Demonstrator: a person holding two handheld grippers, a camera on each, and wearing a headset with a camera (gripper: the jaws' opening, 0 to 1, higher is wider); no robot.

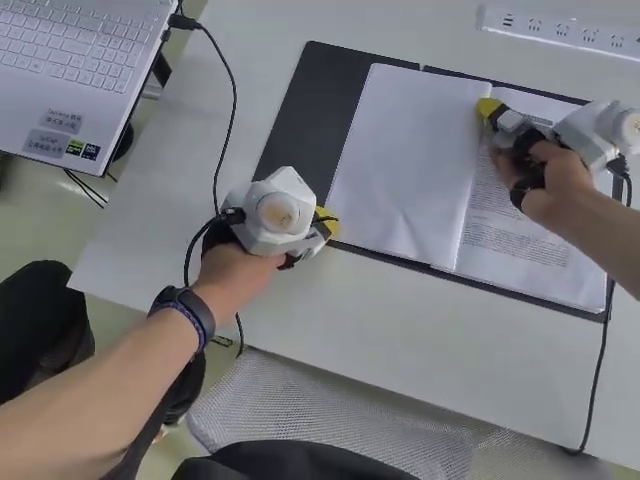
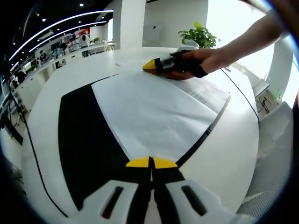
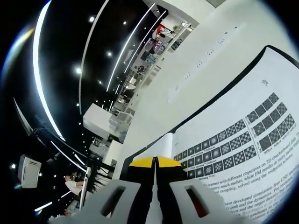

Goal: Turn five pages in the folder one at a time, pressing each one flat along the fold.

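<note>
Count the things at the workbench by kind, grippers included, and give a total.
Grippers: 2, the left gripper and the right gripper
Folder: 1
Laptop: 1
Power strip: 1
Total: 5

Setting: open-plan office. White worktop point(image 1: 380, 330) carries a silver laptop point(image 1: 75, 70), a white power strip point(image 1: 560, 30) along the far edge and a black cable point(image 1: 228, 100) — desk kit, not bench apparatus. Mesh-seat chair point(image 1: 330, 415) sits at the near edge. Left gripper view: long room with rows of white desks point(image 2: 70, 58), a square white column point(image 2: 127, 23), a potted plant point(image 2: 200, 35), and bright windows on the far side. Linear ceiling lights point(image 3: 39, 70) and small spot lamps run overhead in the right gripper view. The folder point(image 1: 310, 110) holds a printed page point(image 3: 233, 135) of text with checkerboard figures — paperwork.
</note>
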